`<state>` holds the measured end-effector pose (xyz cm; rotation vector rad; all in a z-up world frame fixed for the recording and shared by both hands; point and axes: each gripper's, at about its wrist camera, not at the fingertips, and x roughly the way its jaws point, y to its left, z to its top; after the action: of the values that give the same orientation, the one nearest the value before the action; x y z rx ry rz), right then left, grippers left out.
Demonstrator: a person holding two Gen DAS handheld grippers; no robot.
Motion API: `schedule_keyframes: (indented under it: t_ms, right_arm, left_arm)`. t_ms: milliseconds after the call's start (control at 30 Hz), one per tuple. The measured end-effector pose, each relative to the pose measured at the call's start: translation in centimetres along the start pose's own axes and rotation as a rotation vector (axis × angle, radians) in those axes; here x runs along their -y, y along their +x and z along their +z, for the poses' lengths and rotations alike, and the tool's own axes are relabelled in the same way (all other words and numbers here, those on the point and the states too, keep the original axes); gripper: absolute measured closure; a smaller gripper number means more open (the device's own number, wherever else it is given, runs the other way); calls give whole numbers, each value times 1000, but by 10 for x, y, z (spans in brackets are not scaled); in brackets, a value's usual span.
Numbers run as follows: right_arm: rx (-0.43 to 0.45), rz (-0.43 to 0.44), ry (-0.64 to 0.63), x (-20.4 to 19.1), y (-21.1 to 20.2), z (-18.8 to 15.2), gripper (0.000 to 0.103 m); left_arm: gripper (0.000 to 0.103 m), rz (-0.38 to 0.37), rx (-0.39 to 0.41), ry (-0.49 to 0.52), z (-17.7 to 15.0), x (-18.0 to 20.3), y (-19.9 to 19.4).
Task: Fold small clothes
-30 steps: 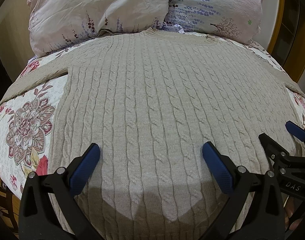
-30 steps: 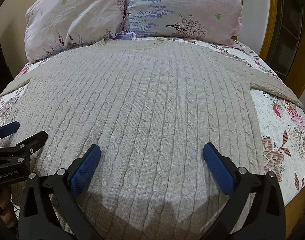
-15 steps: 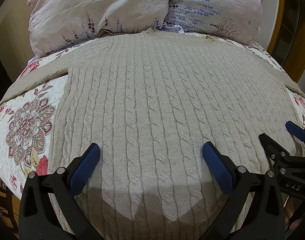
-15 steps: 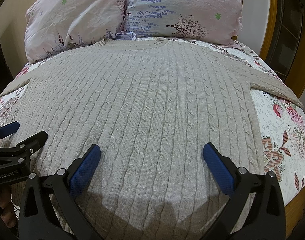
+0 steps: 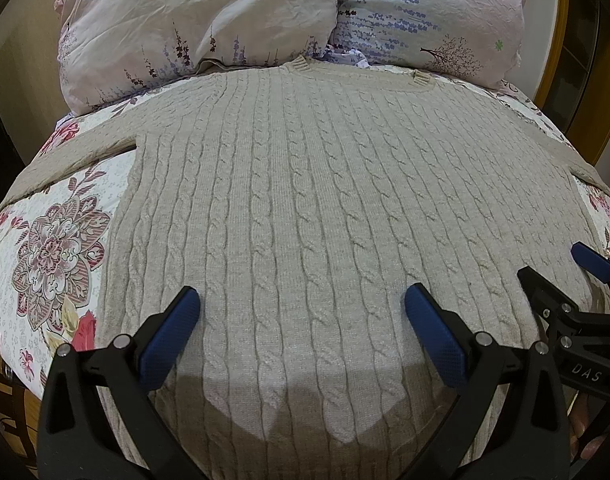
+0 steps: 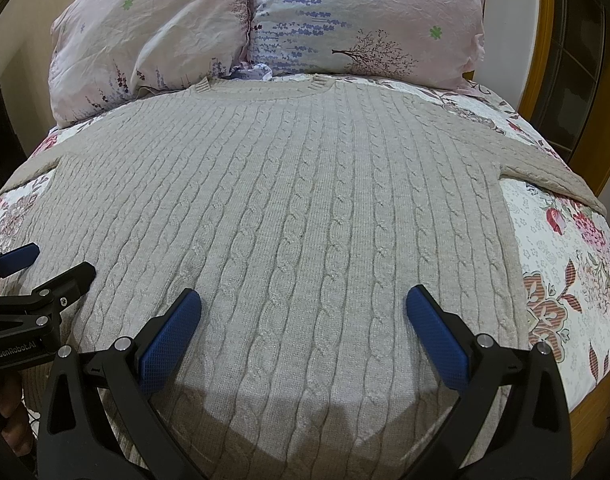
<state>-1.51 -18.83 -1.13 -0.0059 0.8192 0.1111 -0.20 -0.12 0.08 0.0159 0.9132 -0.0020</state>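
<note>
A beige cable-knit sweater (image 5: 305, 184) lies flat and spread out on the bed, neck toward the pillows, sleeves out to both sides; it also fills the right wrist view (image 6: 289, 208). My left gripper (image 5: 301, 320) is open and empty, hovering over the sweater's lower left part. My right gripper (image 6: 305, 320) is open and empty over the lower right part. The right gripper shows at the right edge of the left wrist view (image 5: 561, 272), and the left gripper at the left edge of the right wrist view (image 6: 45, 268).
The bed has a floral sheet (image 5: 53, 248), also in the right wrist view (image 6: 561, 256). Two floral pillows (image 5: 209, 20) (image 6: 369, 20) lean at the head. A wooden headboard frame (image 6: 545, 40) stands at the right.
</note>
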Motion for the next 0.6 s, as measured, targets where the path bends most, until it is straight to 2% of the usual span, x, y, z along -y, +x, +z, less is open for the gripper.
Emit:
schedule_keyframes:
  t_ms: [467,600]
  right_arm:
    - [-46,27,-40,1,2,5,1]
    - [-4,57,-64,3,-1,1,1]
  left_arm:
    - [2,0,7,1,-1,0,0]
    - [2,-2,10,6,-1,2,-1]
